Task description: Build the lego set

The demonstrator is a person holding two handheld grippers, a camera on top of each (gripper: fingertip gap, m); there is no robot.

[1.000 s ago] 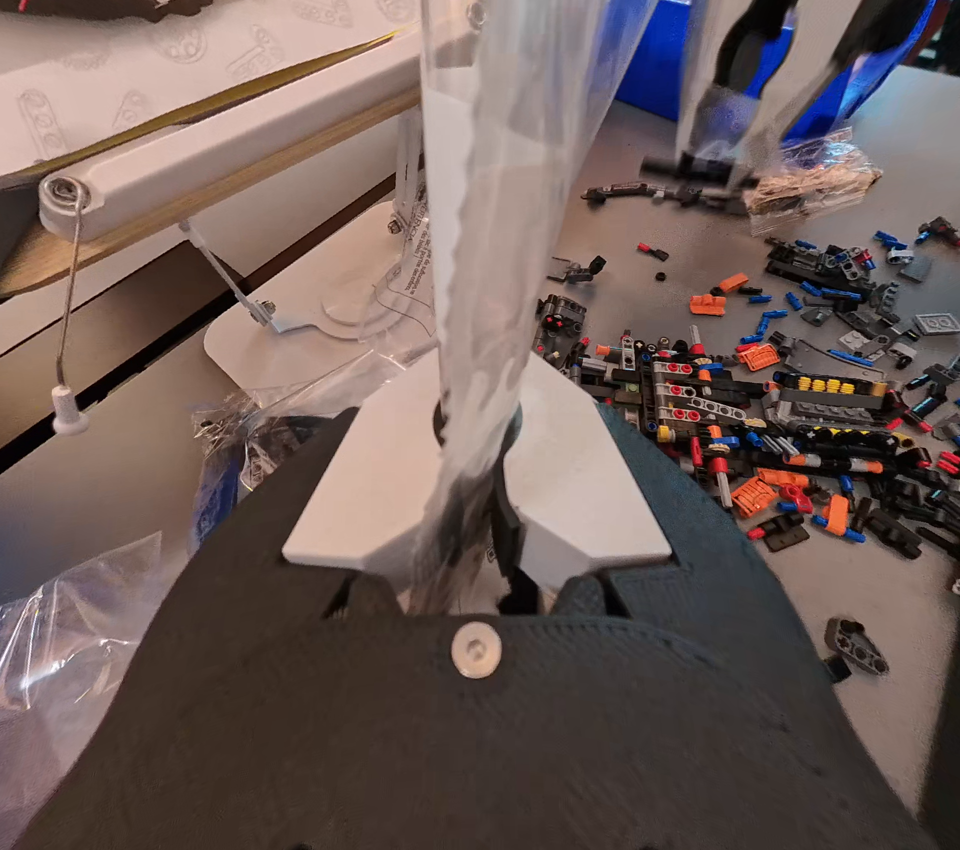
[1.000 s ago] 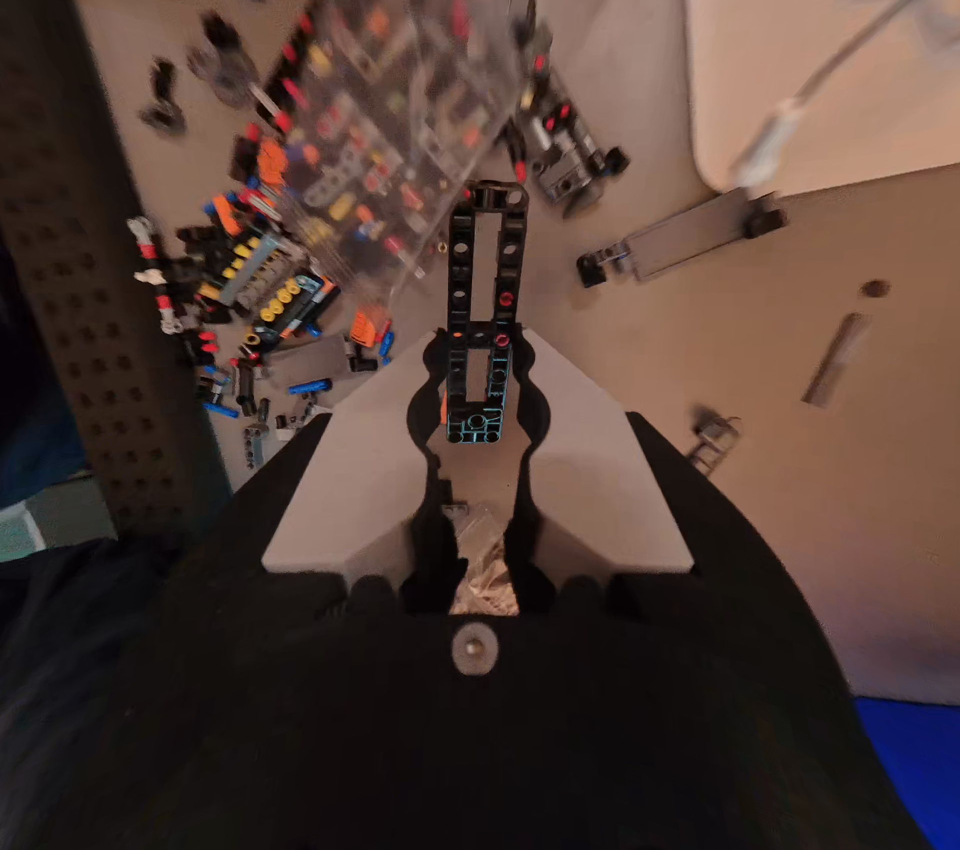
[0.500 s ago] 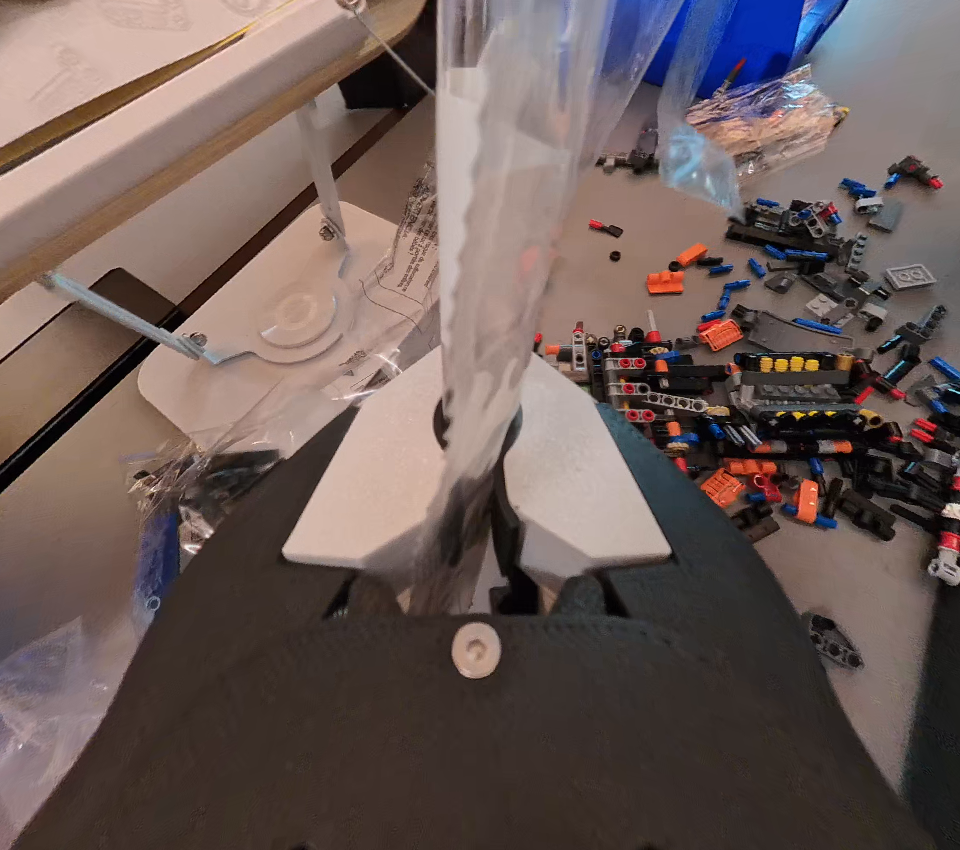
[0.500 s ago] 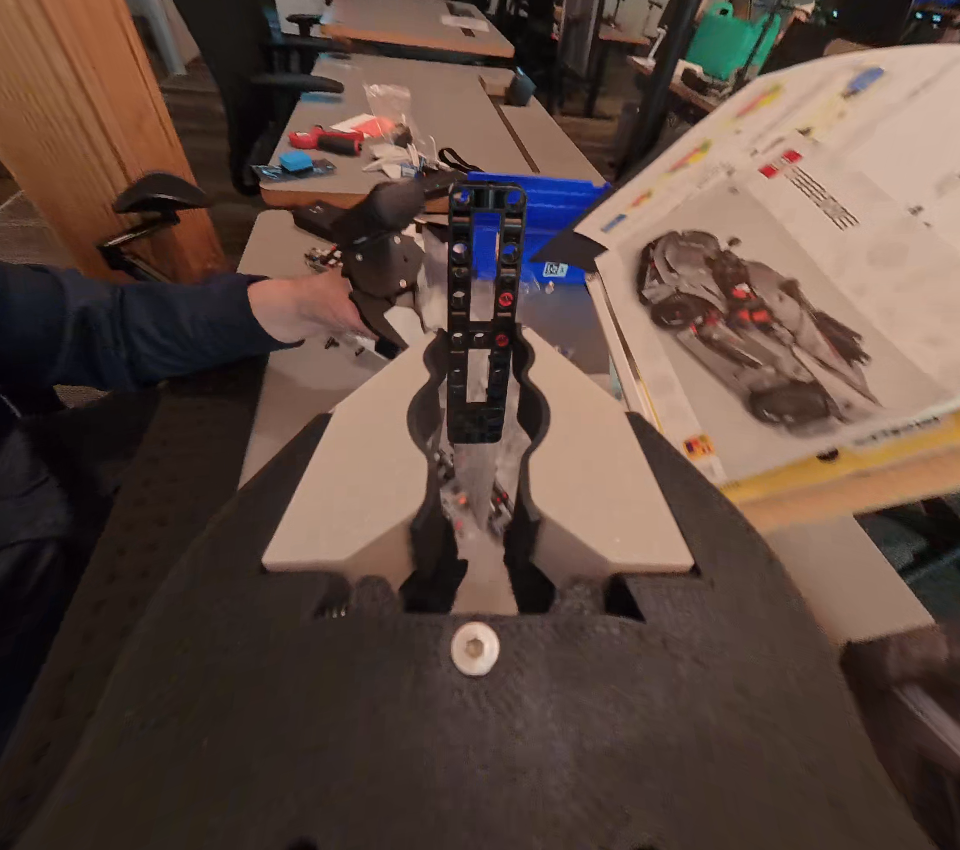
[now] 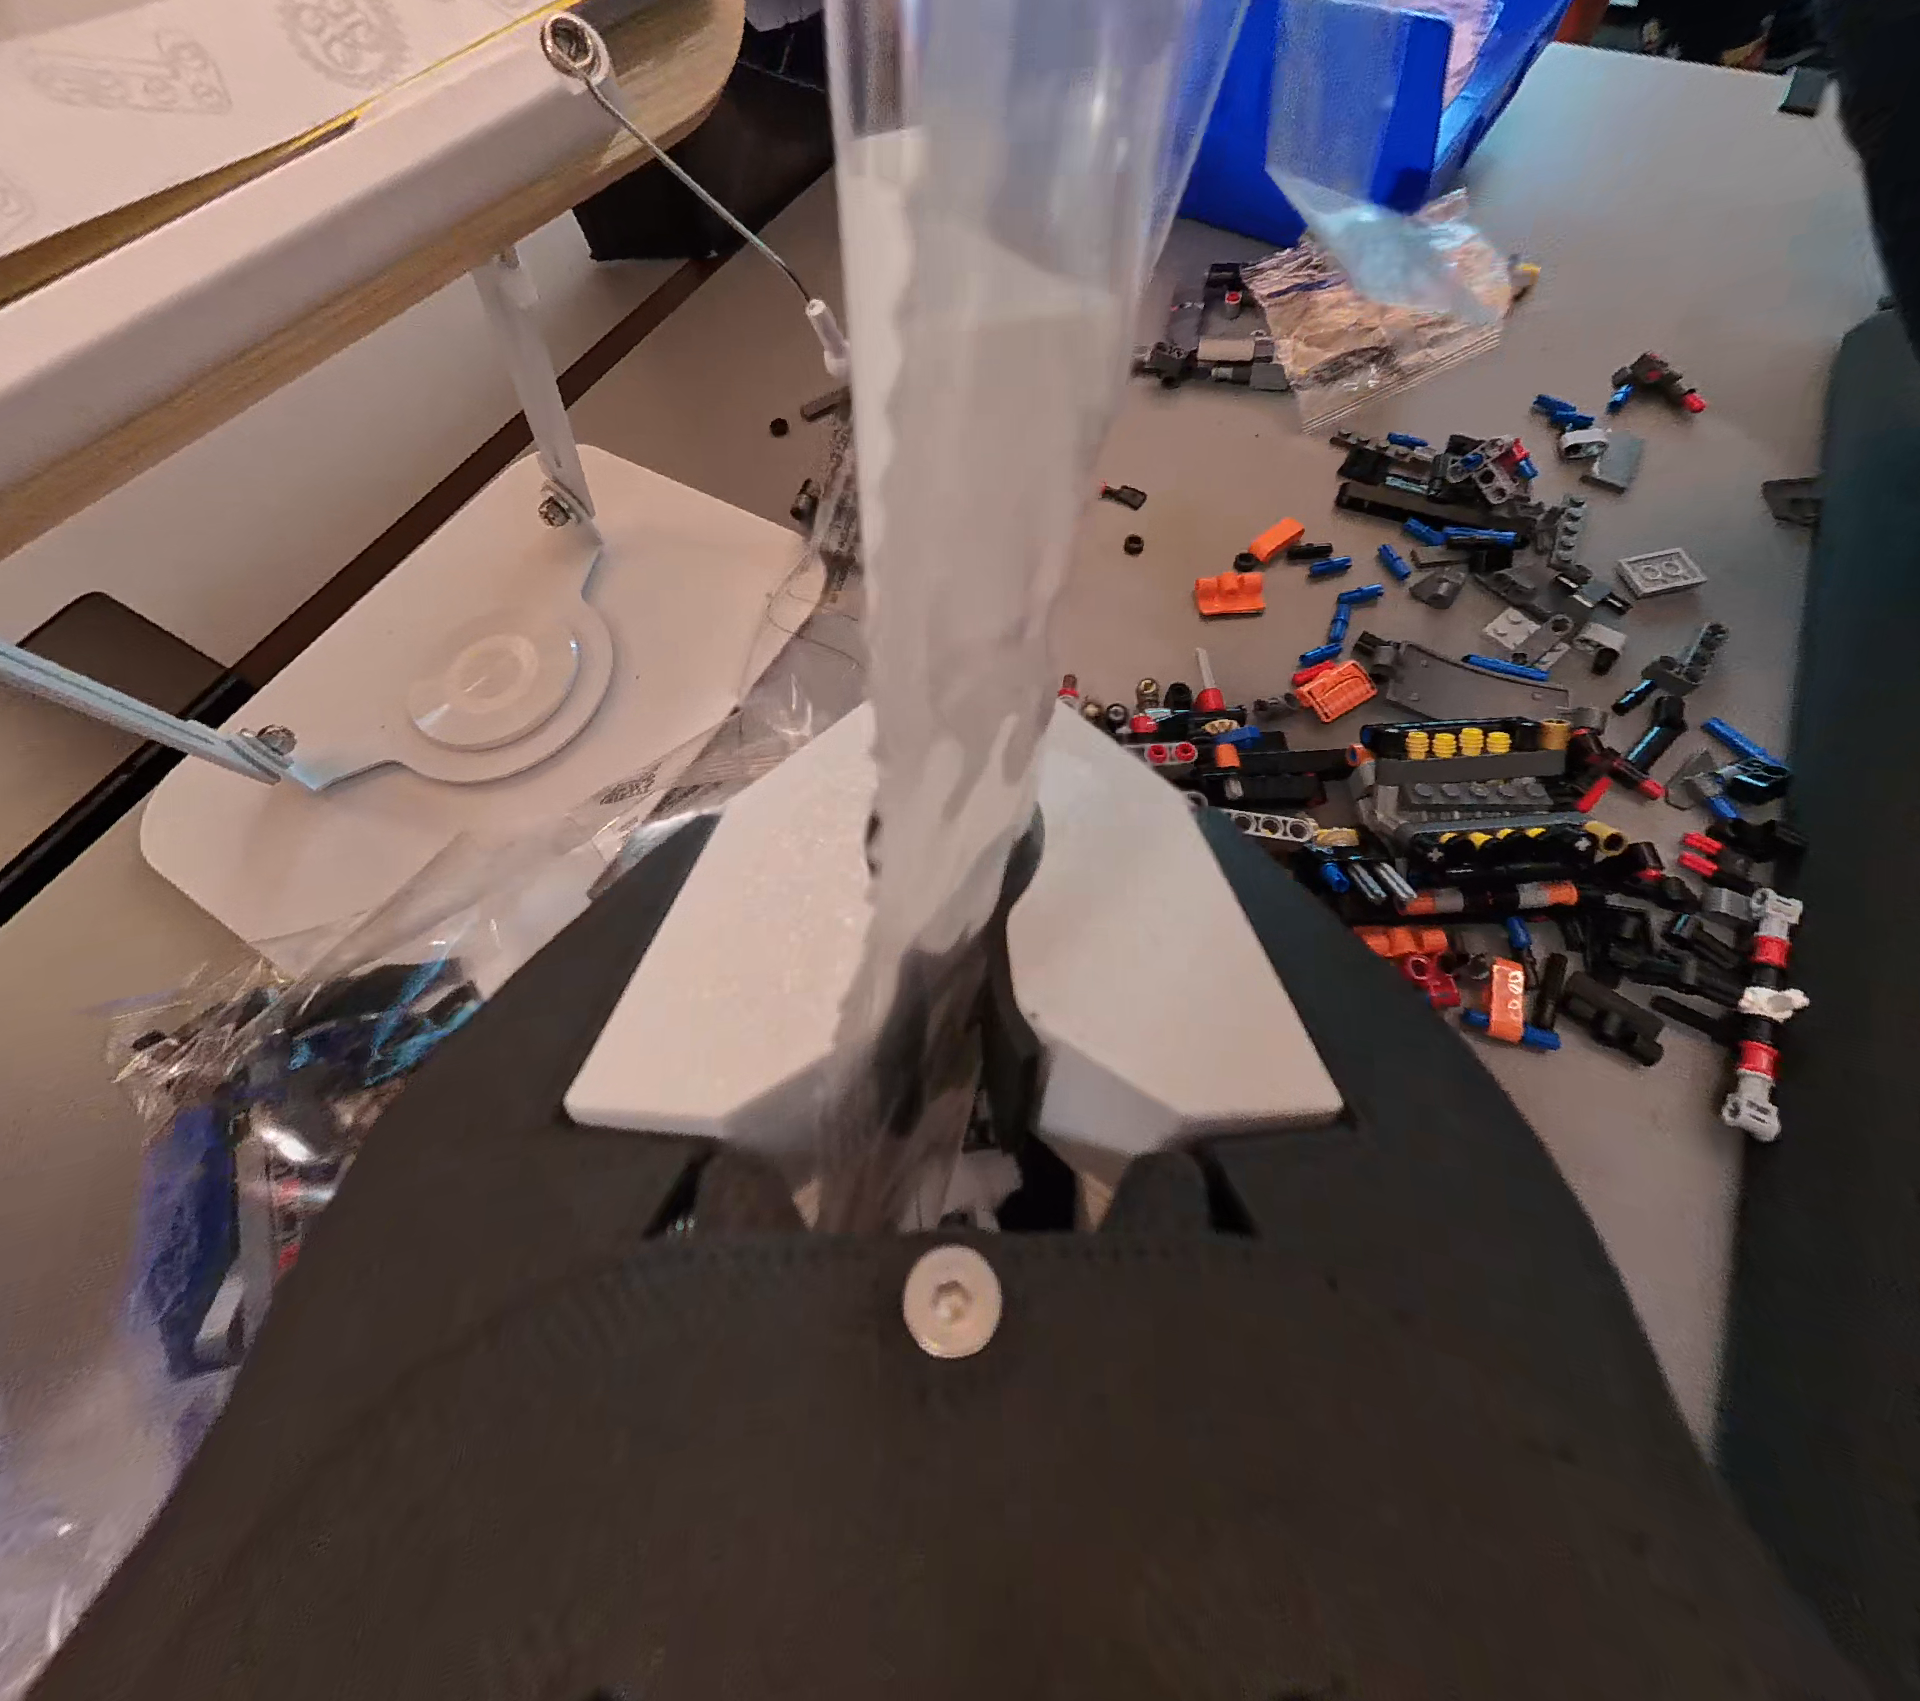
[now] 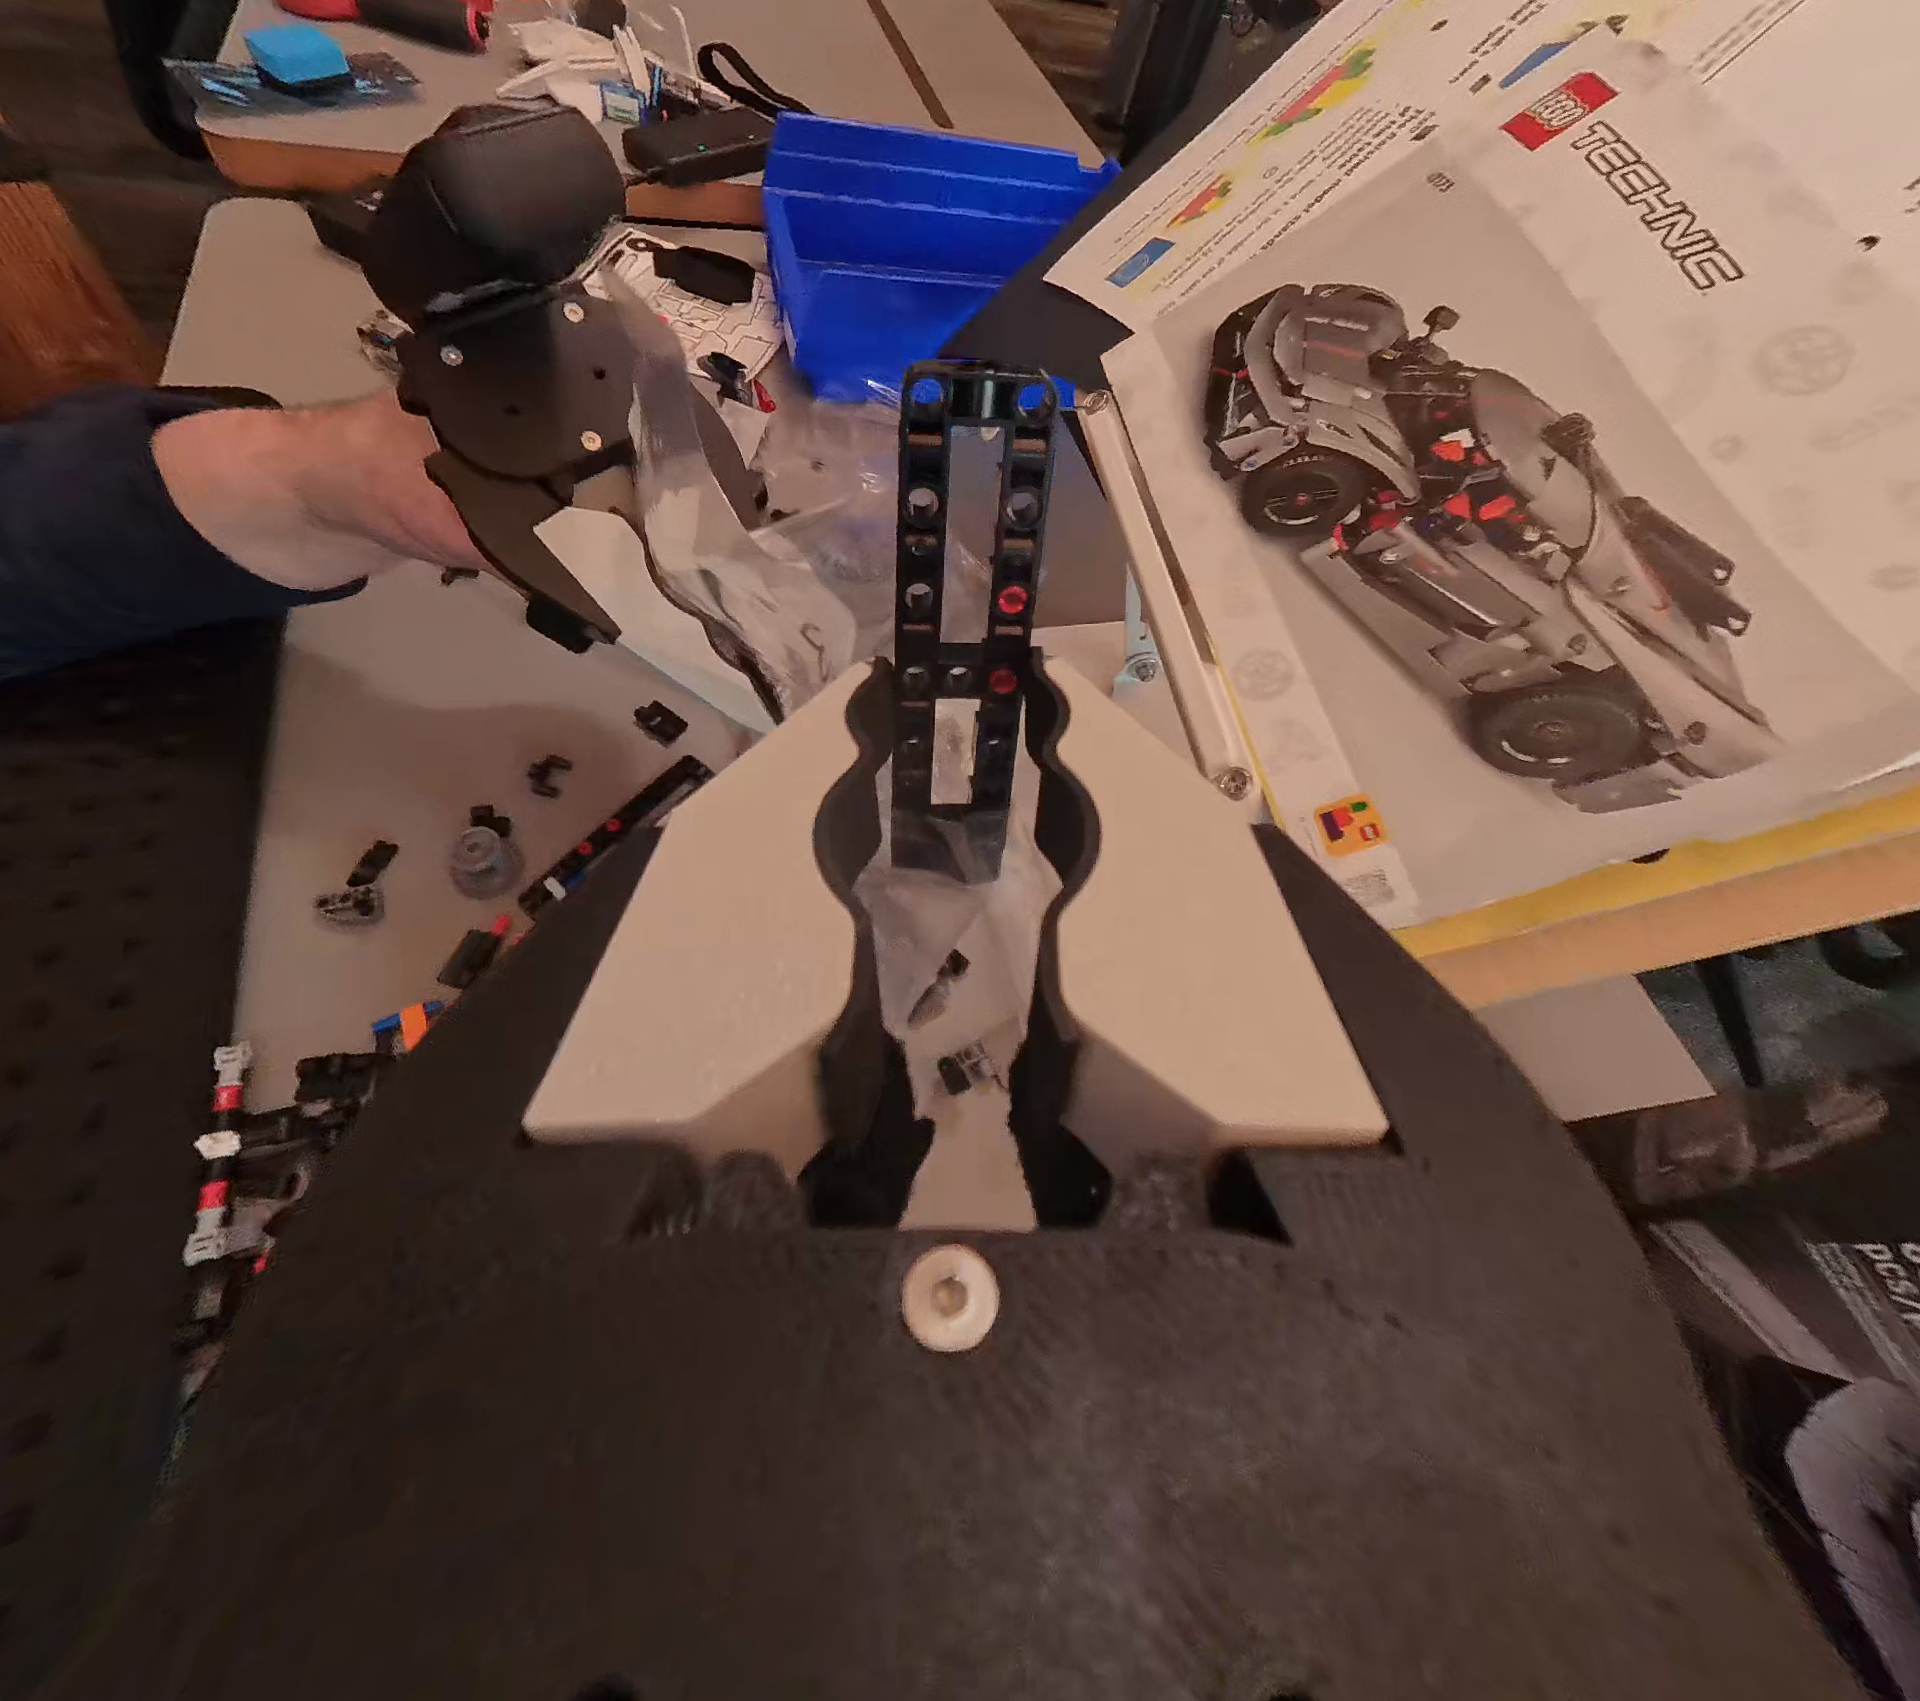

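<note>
My left gripper (image 5: pixel 951 830) is shut on a clear plastic bag (image 5: pixel 987 217) that stands up out of its jaws and hides the view ahead. It also shows in the right wrist view (image 6: pixel 623 571), held by a hand, with the bag (image 6: pixel 727 571) hanging from it. My right gripper (image 6: pixel 956 716) is shut on a black lego frame (image 6: pixel 971 571) with red pins, held upright above the table. A pile of loose lego pieces (image 5: pixel 1475 778) lies on the grey table (image 5: pixel 1621 186) to the right of the left gripper.
The instruction booklet (image 6: pixel 1507 425) rests on a white stand (image 5: pixel 457 675) at the left. A blue bin (image 5: pixel 1351 41) stands at the back. Small bags of parts (image 5: pixel 1371 332) (image 5: pixel 260 1069) lie on the table. Loose pieces (image 6: pixel 478 862) lie on the table below the left gripper.
The right gripper has swung up with the black frame, from looking down at the pile to facing the booklet and bin. The left gripper has lifted and drawn back with the bag.
</note>
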